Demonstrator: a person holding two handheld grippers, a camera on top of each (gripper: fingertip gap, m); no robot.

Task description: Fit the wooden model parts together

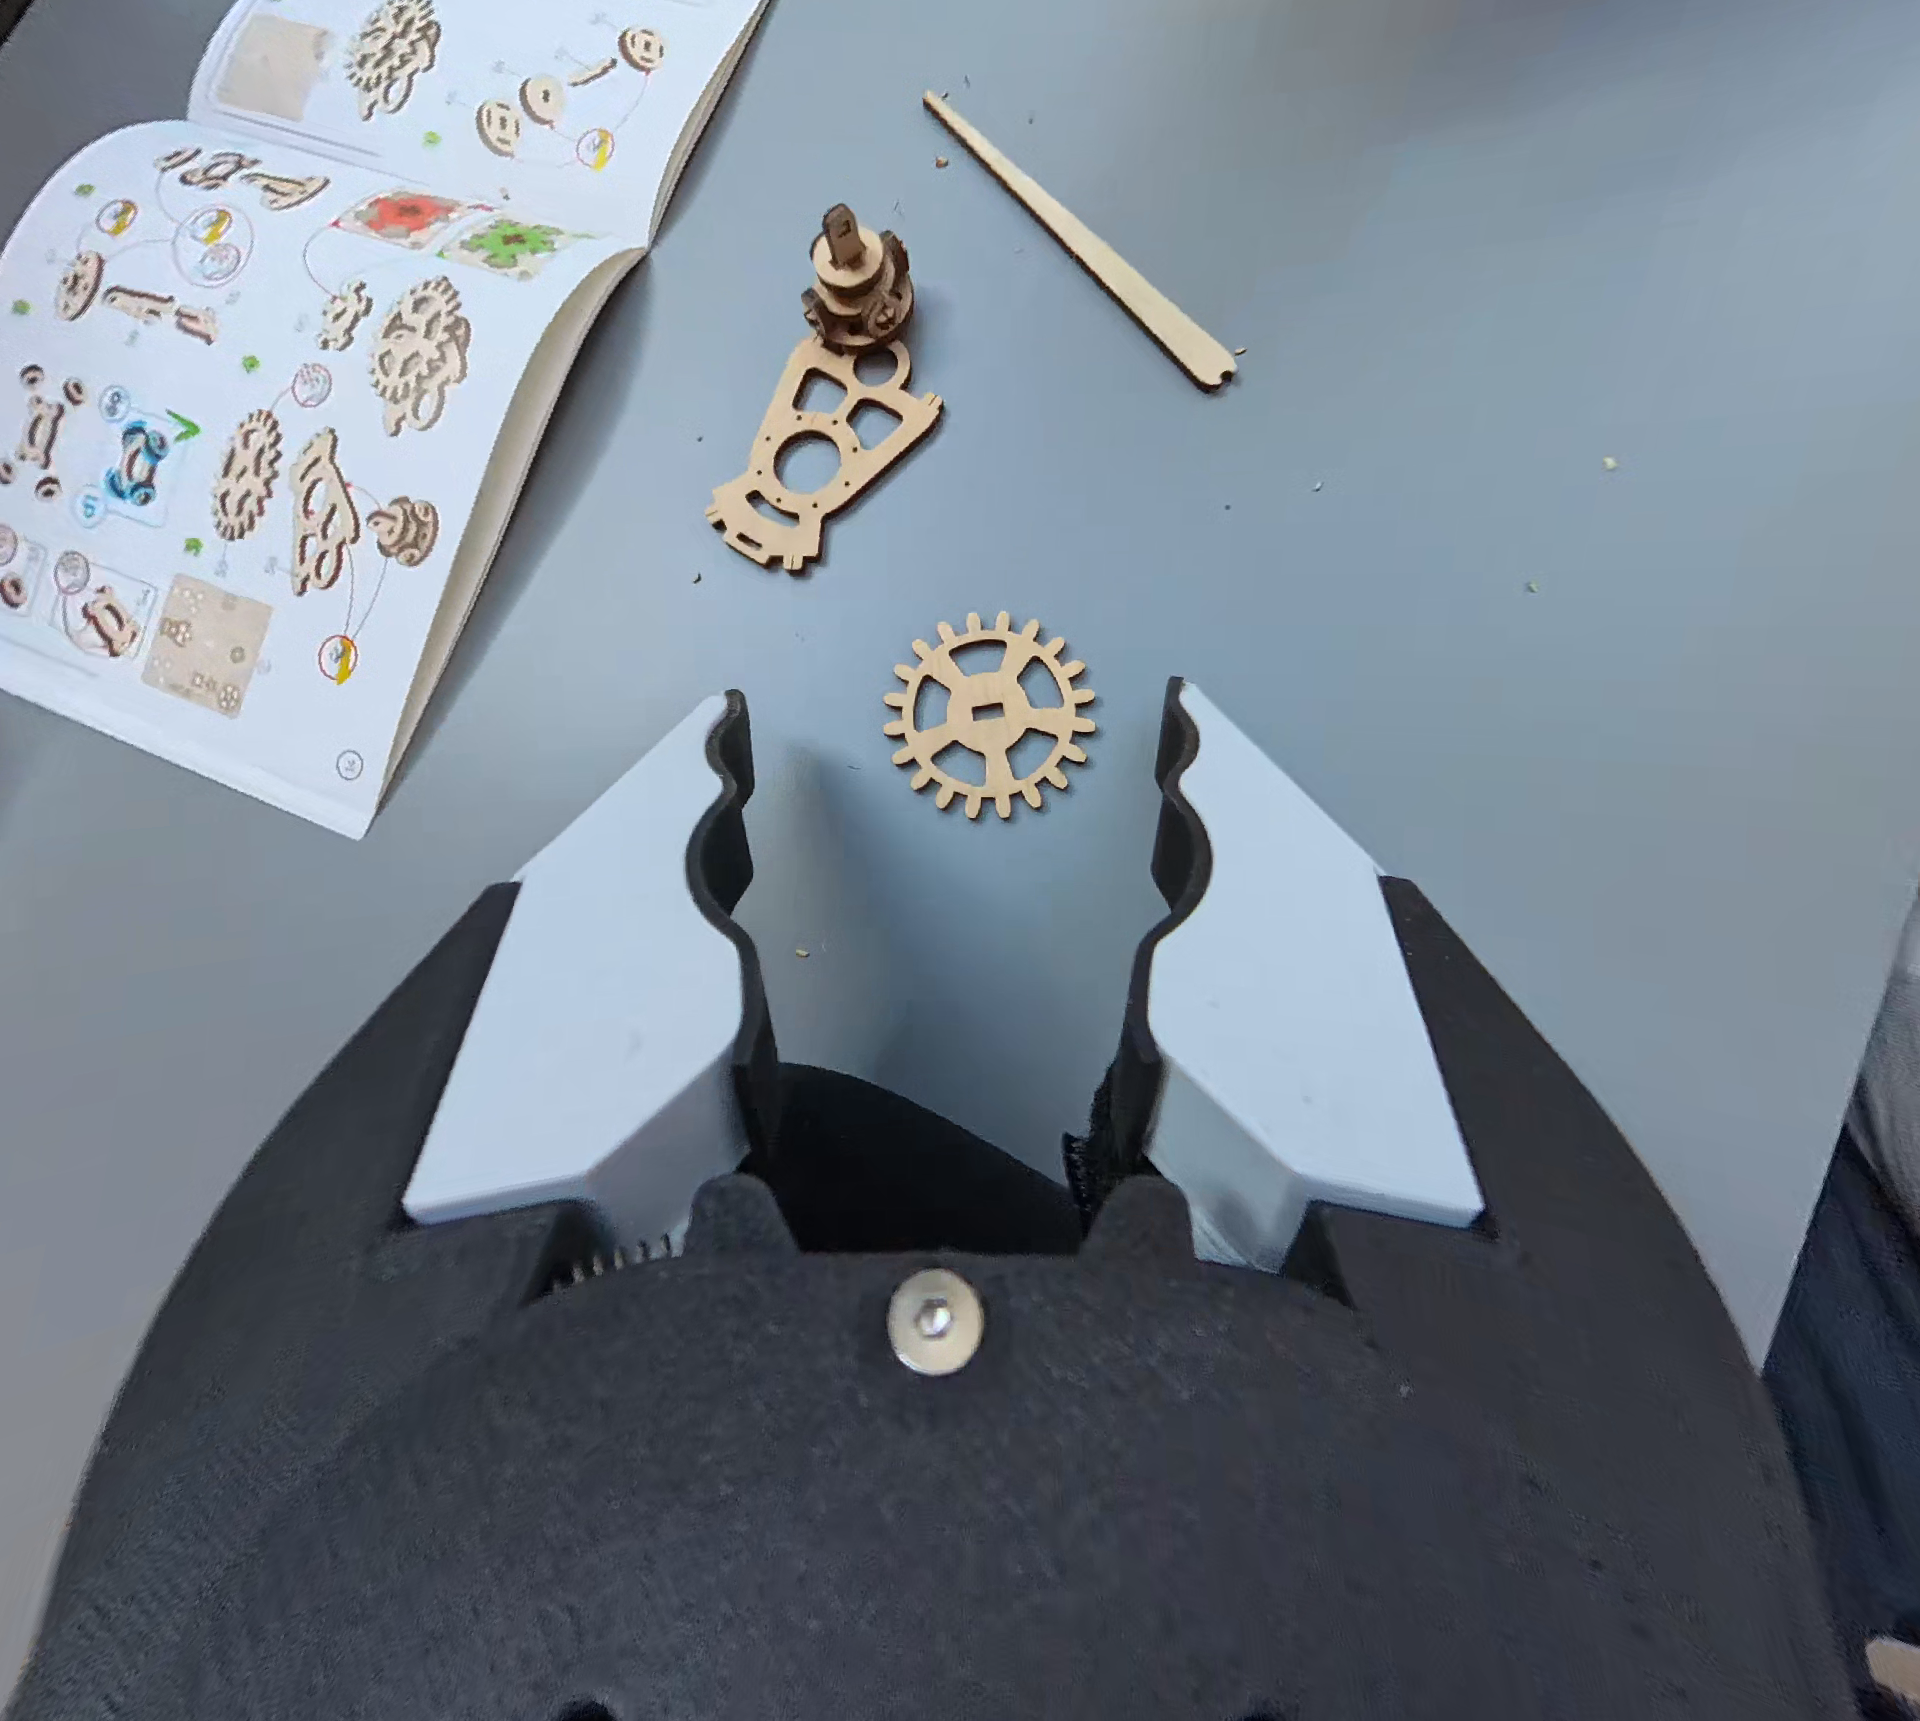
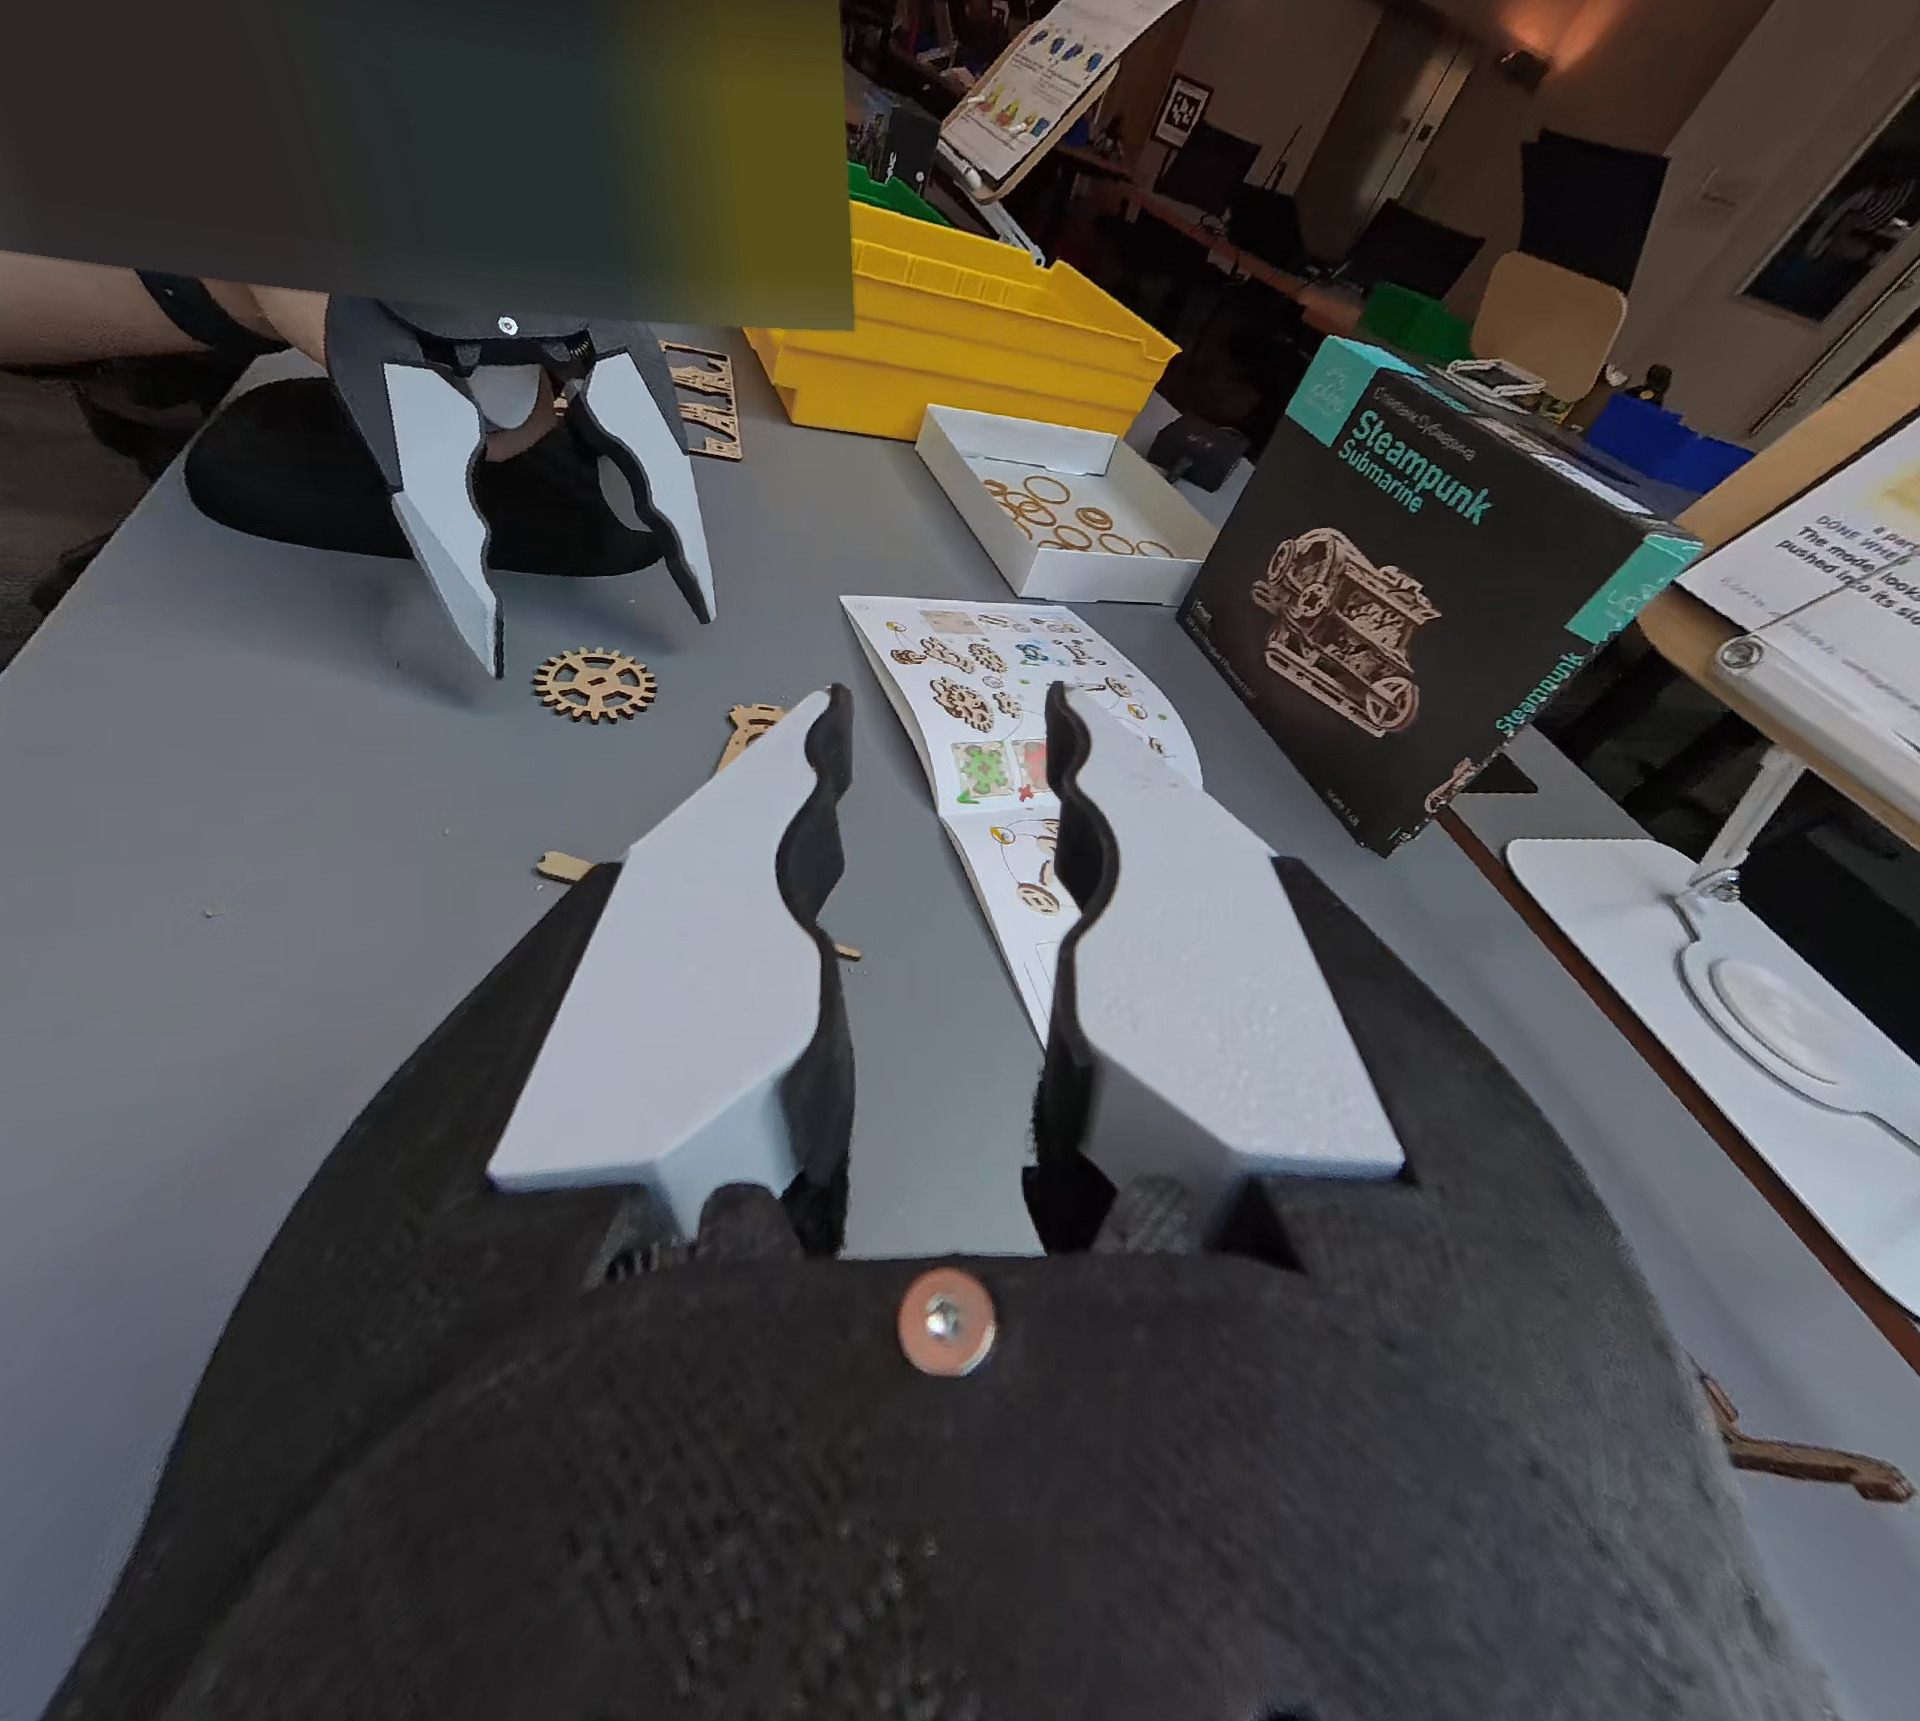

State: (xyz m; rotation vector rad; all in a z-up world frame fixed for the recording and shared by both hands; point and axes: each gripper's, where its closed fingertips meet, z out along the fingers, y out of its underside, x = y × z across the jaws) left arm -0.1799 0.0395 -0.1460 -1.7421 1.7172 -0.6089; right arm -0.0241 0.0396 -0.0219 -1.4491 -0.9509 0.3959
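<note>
Wooden gear [image 1: 989, 714] lies between the wide left hand-held gripper [image 1: 954, 686]; only the right view shows the narrower, empty right hand-held gripper [image 2: 948, 703].

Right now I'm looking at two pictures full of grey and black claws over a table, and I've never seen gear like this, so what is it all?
Those claws are two hand-held grippers; a person holds one in each hand. Each carries a camera looking forward along its jaws, so each picture is one gripper's own view.

In the left view, the left gripper is open and empty above a grey table. Just ahead lies a flat wooden gear. Beyond it is a cut-out wooden plate with a small assembled hub at its far end, a thin wooden stick, and an open instruction booklet.

In the right view, the right gripper is also open and empty. Farther off are the kit box, a white tray of rings, and yellow bins.
</note>
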